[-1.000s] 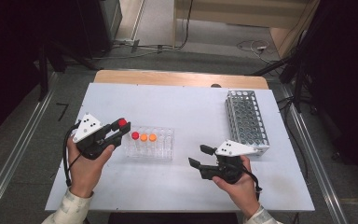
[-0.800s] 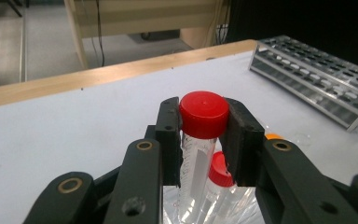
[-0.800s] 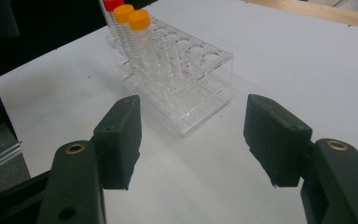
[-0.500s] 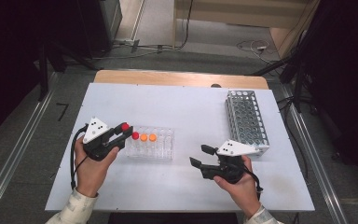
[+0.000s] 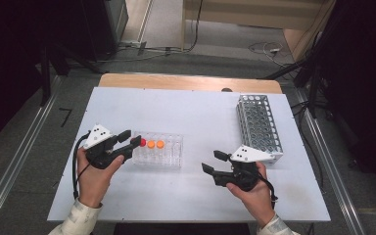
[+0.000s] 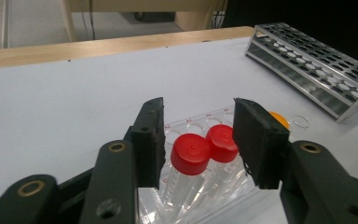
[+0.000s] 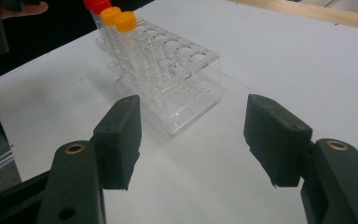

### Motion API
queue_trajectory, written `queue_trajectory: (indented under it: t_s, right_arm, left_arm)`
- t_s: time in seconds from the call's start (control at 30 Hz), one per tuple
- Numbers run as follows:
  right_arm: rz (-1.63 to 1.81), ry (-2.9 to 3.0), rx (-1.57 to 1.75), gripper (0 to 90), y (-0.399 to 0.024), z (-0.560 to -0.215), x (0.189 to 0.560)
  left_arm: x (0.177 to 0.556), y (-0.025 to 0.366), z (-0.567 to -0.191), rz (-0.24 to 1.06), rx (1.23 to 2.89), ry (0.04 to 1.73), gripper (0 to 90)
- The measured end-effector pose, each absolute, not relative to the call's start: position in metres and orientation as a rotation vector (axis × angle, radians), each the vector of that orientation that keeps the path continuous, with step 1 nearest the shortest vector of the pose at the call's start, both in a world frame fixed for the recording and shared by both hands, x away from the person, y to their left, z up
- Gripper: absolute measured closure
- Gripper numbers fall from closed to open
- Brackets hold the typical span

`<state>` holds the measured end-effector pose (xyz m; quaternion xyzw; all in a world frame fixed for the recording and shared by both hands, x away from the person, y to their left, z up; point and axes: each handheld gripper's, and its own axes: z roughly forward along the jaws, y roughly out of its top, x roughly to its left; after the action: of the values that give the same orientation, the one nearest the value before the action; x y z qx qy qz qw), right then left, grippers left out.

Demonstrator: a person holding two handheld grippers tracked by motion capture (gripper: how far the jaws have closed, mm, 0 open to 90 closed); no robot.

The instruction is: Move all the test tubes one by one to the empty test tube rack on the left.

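Note:
A clear tube rack (image 5: 169, 152) stands left of the table's middle. It holds two red-capped tubes (image 6: 191, 153) and two orange-capped tubes (image 5: 155, 144) along its left end. My left gripper (image 5: 130, 139) hovers at that end. Its jaws have just been opening, and they now stand on either side of the nearer red cap (image 6: 191, 149) without pressing it. The second red cap (image 6: 221, 141) sits just behind it. My right gripper (image 5: 213, 161) rests low over the table to the right of the clear rack (image 7: 186, 79), open, with nothing between its jaws.
A metal wire tube rack (image 5: 259, 125) with no tubes in it stands at the right of the white table (image 5: 191, 112). A wooden strip runs along the far edge. Dark equipment and cables lie on the floor beyond.
The left gripper carried a red-capped tube right and down into the clear rack's left end, then opened its jaws off it. The right gripper has not moved.

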<state>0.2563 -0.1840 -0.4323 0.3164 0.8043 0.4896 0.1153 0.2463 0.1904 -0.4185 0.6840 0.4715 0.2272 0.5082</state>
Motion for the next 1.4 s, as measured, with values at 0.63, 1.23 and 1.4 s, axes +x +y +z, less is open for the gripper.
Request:
queue_trajectory:
  t_s: [0.63,1.23,1.4]
  right_arm:
    - [1.372,2.243,1.059,31.5,-0.227,-0.44,0.27]
    - [1.282,2.088,1.181,26.9,-0.294,-0.444,0.263]
    - [1.253,2.053,1.231,26.1,-0.313,-0.448,0.258]
  left_arm:
    - [0.222,0.219,-0.43,0.543,1.6,1.174,23.5]
    - [0.215,0.25,-0.458,0.585,1.576,1.286,18.4]
    - [0.212,0.26,-0.465,0.601,1.571,1.314,18.0]
